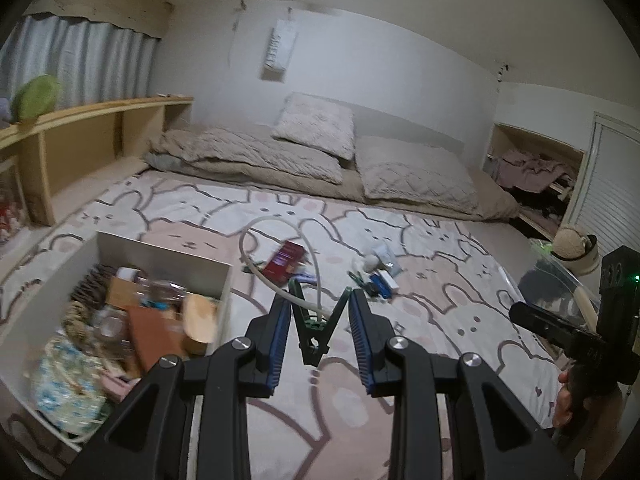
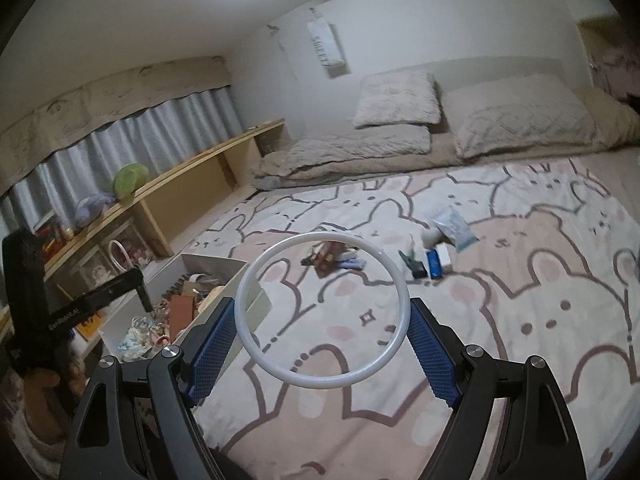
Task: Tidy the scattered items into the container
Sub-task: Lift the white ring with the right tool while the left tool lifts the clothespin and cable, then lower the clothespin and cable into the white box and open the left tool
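Left tool (image 1: pixel 320 312): jaws narrow, pads clamped on a dark green spring clip (image 1: pixel 314 330), held above the bunny-print blanket (image 1: pixel 440 320) of the bed and just right of the container. Right tool (image 2: pixel 322 316): jaws wide, pads pressing the two sides of a white ring (image 2: pixel 322 310), carried upright over the blanket; the same ring appears as a white arc (image 1: pixel 280 264) beyond the clip in the left view. Container: white open box (image 1: pixel 160 252), on the blanket at the left, beside the wooden shelf unit (image 1: pixel 100 132); already well filled with mixed goods, among them a brown card or wallet, a wooden piece, a floral pouch and rope-like material, though blur prevents a closer listing. Outstanding on the blanket, well apart from the box: dark red packet (image 2: pixel 328 262), pale blue-lilac item (image 2: pixel 352 265), small green tool (image 2: pixel 407 258), black item (image 2: pixel 418 270), blue case (image 2: pixel 433 264), small white box (image 2: pixel 443 258), clear bag with pale contents (image 2: pixel 454 224). Status, by judgement: task partly complete; two items in hand awaiting deposit, roughly seven loose items still to collect. Pillows and folded bedding at the head of the bed lie outside the lot.
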